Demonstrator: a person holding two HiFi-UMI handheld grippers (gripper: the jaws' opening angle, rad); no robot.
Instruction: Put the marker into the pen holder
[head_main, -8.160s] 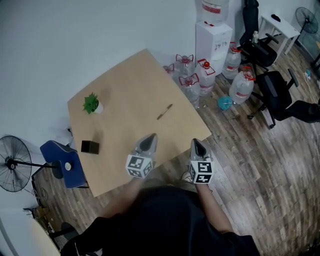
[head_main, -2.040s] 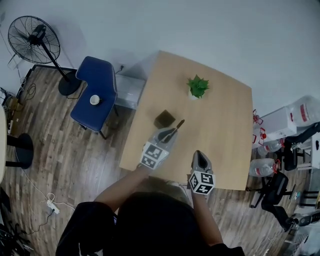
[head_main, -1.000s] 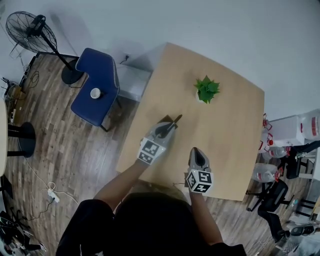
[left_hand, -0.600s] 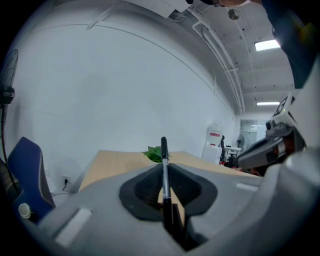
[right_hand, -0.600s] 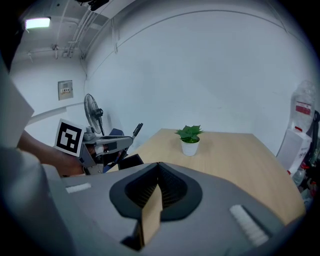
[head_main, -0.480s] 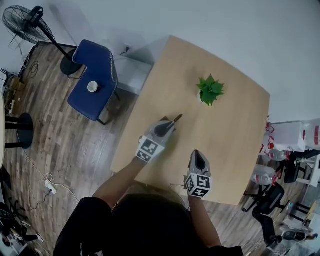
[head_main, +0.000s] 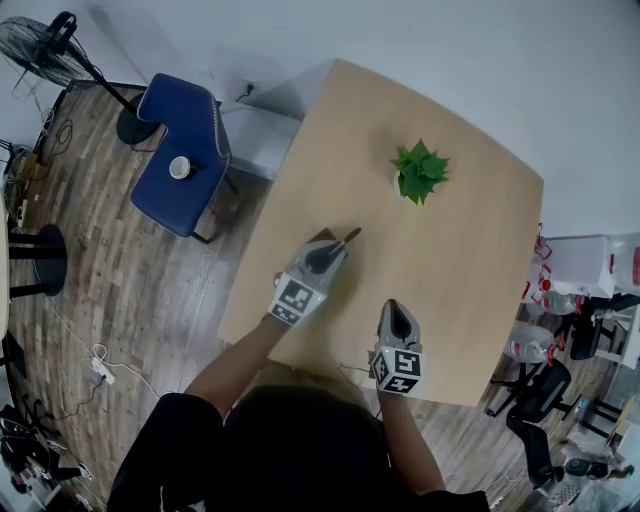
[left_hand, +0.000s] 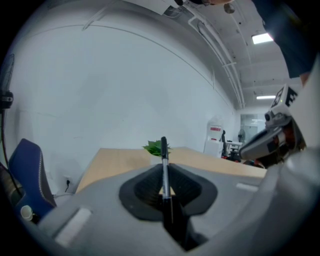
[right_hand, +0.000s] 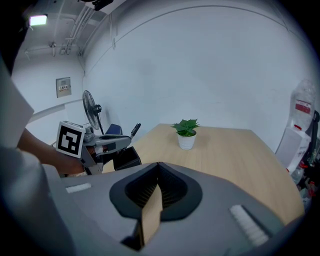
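My left gripper (head_main: 322, 252) is shut on a dark marker (head_main: 348, 237), whose tip sticks out past the jaws toward the far right. In the left gripper view the marker (left_hand: 163, 159) stands upright between the pads. The black box-shaped pen holder (right_hand: 127, 159) sits on the wooden table (head_main: 460, 260) right under the left gripper (right_hand: 107, 142), and the marker's end (right_hand: 135, 129) sticks out above it. In the head view the holder is almost wholly hidden. My right gripper (head_main: 398, 313) hovers near the table's front edge, its jaws shut and holding nothing (right_hand: 157, 167).
A small potted plant (head_main: 420, 170) stands at the far side of the table. A blue chair (head_main: 180, 140) with a cup on its seat is to the left, beside a floor fan (head_main: 40, 35). Water bottles and office chairs crowd the floor at the right.
Both grippers have sunk a little toward the table. The left one still holds the marker over the pen holder.
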